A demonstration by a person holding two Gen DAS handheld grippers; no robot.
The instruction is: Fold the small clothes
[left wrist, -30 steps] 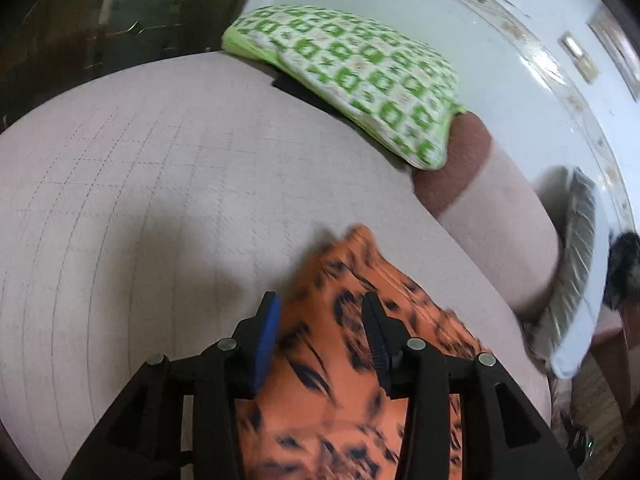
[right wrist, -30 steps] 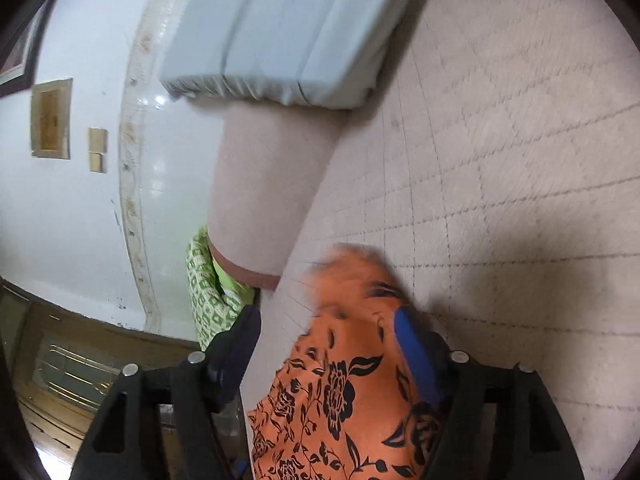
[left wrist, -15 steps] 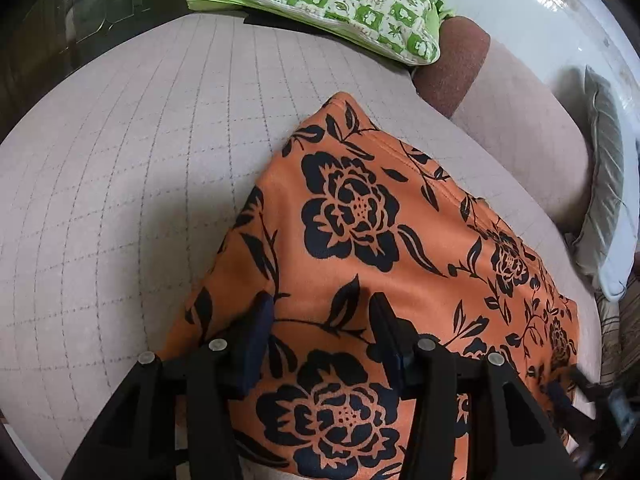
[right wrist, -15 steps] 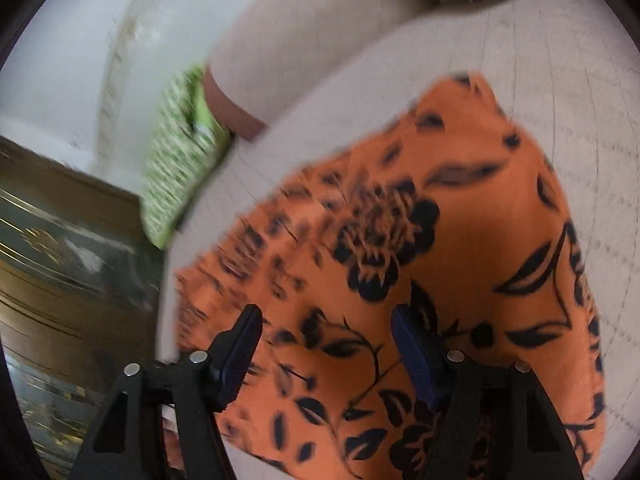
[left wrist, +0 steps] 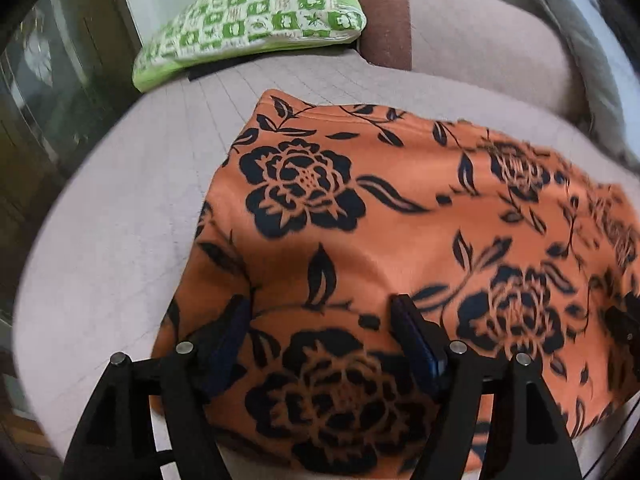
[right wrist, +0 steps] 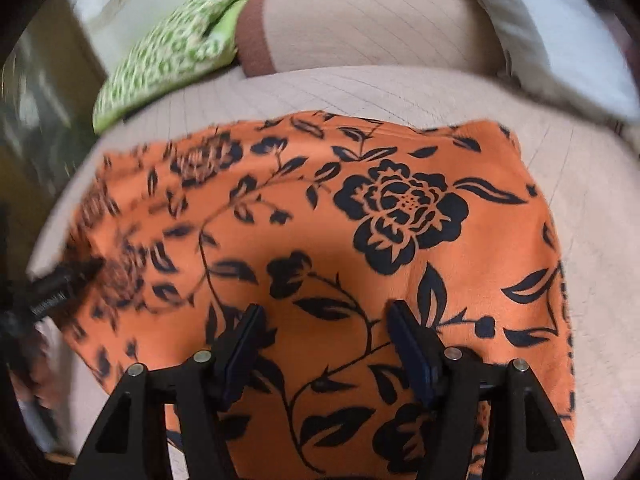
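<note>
An orange garment with black flowers [left wrist: 400,208] [right wrist: 340,248] lies spread flat on the pinkish quilted seat [left wrist: 120,220]. My left gripper [left wrist: 320,312] hovers over its near left part. Its jaws are opening, and the cloth lies below the blue pads [left wrist: 412,332], not pinched. My right gripper [right wrist: 326,312] stands open over the near right part of the cloth, gripping nothing. Each gripper shows at the edge of the other's view: the right gripper [left wrist: 624,320] and the left gripper [right wrist: 60,280].
A green-and-white checked pillow [left wrist: 256,24] [right wrist: 168,64] rests at the back left against a brown-ended bolster [left wrist: 460,36]. A grey cushion [right wrist: 560,52] lies at the back right. A dark glass-fronted cabinet [left wrist: 48,100] stands to the left. Bare seat surrounds the garment.
Both grippers rolled and swung towards the near edge. The garment went from a bunched strip between the jaws to a flat spread sheet. The left jaws widened.
</note>
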